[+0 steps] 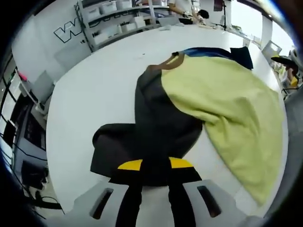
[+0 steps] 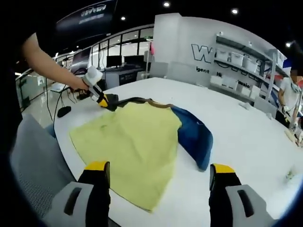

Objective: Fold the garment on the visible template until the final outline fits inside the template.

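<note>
Left tool [image 1: 155, 166]: yellow-tipped jaws closed on dark sleeve fold of garment [image 1: 222, 109], cloth bunched directly at tips. Garment spread on white table [image 1: 94, 85]; yellow-green panel uppermost, dark part next to left tool, blue part on far side. Right tool [image 2: 160, 172]: jaws wide apart, gripping nothing, poised over near yellow-green edge of garment. Shelving [image 2: 241, 61] stands beyond table, well apart from garment.
</note>
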### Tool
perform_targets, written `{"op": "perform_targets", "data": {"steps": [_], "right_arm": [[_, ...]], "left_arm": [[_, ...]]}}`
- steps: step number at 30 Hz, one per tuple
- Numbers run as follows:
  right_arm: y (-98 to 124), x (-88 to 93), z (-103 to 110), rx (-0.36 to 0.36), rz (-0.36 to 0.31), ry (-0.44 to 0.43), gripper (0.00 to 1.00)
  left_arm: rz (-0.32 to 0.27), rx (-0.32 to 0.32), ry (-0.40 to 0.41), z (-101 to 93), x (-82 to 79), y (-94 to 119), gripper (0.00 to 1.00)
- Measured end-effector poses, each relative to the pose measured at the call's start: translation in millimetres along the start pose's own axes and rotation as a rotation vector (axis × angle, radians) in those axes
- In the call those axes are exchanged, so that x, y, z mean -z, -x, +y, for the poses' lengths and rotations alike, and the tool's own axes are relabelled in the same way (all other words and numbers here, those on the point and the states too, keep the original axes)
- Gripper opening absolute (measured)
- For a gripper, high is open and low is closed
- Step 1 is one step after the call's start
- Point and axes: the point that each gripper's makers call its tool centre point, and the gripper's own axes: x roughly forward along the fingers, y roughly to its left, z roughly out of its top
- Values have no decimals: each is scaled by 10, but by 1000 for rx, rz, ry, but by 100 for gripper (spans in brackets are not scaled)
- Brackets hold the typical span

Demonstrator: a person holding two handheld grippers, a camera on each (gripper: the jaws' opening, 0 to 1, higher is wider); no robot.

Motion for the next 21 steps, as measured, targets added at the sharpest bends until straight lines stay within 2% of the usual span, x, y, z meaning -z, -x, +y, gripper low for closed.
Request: {"op": "perform_targets", "data": {"steps": [10,21], "right_arm": [[39,99,43,5,8,-13,85],[48,111,57,2,10,-11,85]], "left_arm": [[-16,-15,5,37,-9,26,11],[-34,-31,6,64,-54,84,8]]}}
